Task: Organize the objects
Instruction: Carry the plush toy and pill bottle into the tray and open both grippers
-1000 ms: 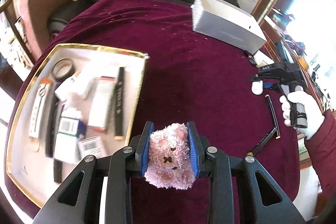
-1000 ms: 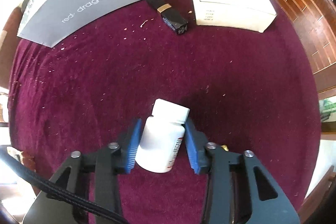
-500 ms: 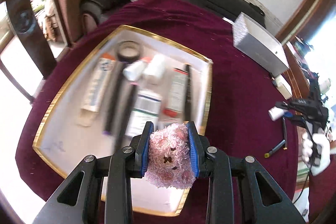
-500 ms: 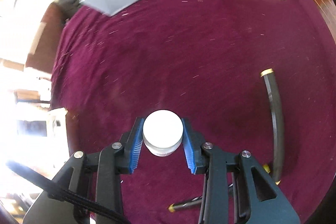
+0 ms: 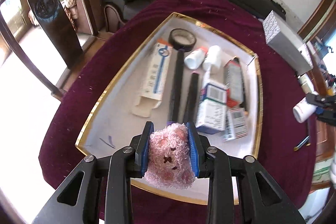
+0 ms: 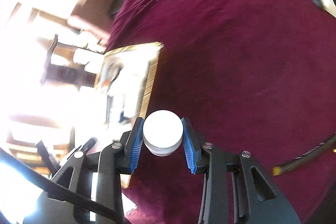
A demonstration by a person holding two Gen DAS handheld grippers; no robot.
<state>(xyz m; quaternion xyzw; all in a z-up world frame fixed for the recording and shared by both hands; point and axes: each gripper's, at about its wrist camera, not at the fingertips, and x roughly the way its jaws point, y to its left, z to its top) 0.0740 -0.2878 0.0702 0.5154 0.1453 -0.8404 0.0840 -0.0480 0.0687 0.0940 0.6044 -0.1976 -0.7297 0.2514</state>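
Left gripper (image 5: pixel 169 147) clenched on pink plush bear (image 5: pixel 170 159), held above near edge of gold-rimmed tray (image 5: pixel 259 85). Right gripper (image 6: pixel 161 141) grasping white bottle (image 6: pixel 162 131), cap toward camera, beside tray corner (image 6: pixel 154 68).

Risk: release over crowded side would drop bear onto boxes (image 5: pixel 212 106) and black sticks (image 5: pixel 192 96); bare floor lies left. Bottle may slip, gripped near its cap only.

Versus a second ago: tray now directly beneath left gripper rather than off to its left; right view swung from open maroon cloth (image 6: pixel 241 56) to tray.
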